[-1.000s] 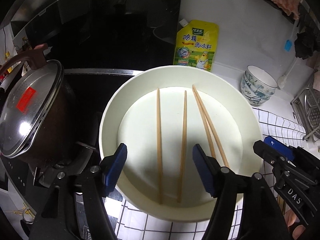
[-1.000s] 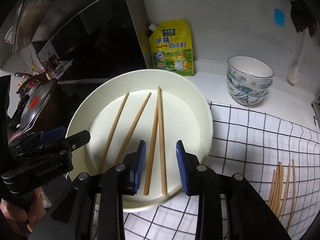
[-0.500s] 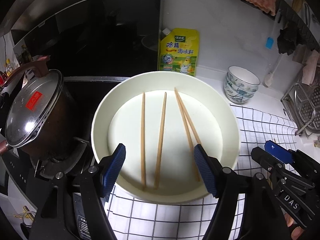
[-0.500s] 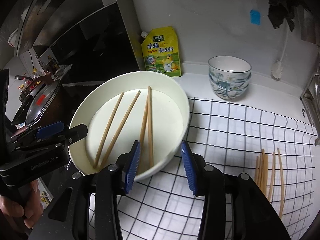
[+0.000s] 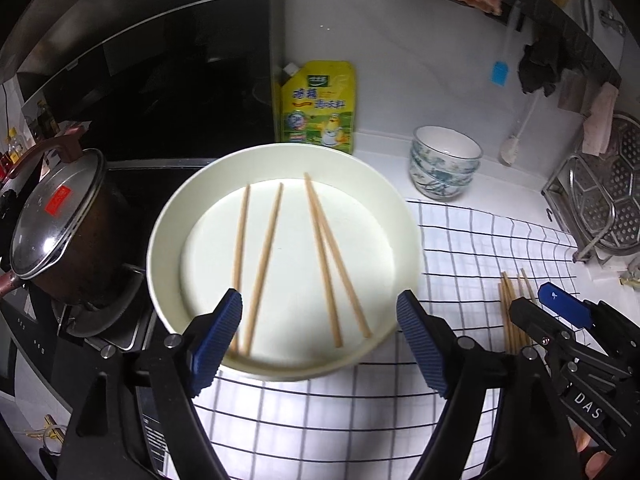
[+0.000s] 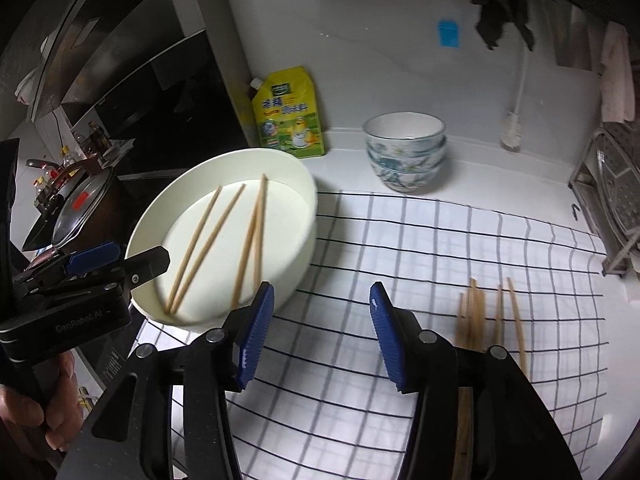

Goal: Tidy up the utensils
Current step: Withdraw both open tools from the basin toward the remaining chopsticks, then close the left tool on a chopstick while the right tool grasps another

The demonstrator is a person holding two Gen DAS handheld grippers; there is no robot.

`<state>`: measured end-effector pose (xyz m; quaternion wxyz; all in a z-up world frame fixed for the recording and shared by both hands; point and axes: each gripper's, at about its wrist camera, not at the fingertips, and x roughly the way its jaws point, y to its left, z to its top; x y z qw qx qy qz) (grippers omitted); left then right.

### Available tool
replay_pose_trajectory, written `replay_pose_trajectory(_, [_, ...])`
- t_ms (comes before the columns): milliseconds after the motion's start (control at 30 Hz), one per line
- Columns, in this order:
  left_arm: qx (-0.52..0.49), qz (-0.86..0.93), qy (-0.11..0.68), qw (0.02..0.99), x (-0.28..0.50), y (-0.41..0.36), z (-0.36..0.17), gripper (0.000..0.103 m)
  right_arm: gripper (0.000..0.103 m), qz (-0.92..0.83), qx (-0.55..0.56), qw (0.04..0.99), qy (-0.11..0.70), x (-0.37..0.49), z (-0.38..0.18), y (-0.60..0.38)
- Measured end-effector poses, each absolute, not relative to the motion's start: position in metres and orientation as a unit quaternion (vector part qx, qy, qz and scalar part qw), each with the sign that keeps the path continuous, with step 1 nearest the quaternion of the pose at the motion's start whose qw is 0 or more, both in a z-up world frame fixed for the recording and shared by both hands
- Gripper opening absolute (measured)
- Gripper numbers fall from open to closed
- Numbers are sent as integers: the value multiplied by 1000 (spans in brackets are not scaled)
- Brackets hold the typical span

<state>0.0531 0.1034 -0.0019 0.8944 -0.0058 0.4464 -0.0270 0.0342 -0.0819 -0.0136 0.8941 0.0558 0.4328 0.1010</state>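
Observation:
Several wooden chopsticks (image 5: 264,264) lie in a round white basin (image 5: 408,216) on the counter; the same chopsticks (image 6: 208,240) and basin (image 6: 304,216) show in the right wrist view. More chopsticks (image 6: 476,316) lie on the checked cloth (image 6: 420,240) at the right. My left gripper (image 5: 320,336) hovers above the basin's near rim, its jaws opening, nothing between them. My right gripper (image 6: 320,330) hangs over the cloth to the right of the basin, its jaws opening and empty. The right gripper (image 5: 560,312) shows at the lower right of the left wrist view, the left gripper (image 6: 120,264) at the left of the right wrist view.
A lidded pot (image 5: 56,224) sits on the stove to the left. A yellow seasoning pouch (image 5: 316,108) leans on the wall behind the basin. Stacked patterned bowls (image 6: 404,152) stand at the back. A metal rack (image 5: 600,204) is at the right.
Both grippers have pulled back from the basin and opened wider. The right gripper now hangs over the cloth instead of the basin. The chopsticks in the basin have not moved.

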Motion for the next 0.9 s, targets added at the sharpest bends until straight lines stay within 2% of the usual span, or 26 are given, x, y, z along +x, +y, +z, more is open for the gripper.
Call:
replay_pose_trajectory(467, [12, -69, 464, 883, 42, 21, -18, 84, 54, 45, 79, 889, 449, 0, -33, -181])
replay_pose_trajectory(900, [31, -109, 495, 862, 37, -55, -62, 89, 56, -19, 100, 868, 485, -25, -79, -267])
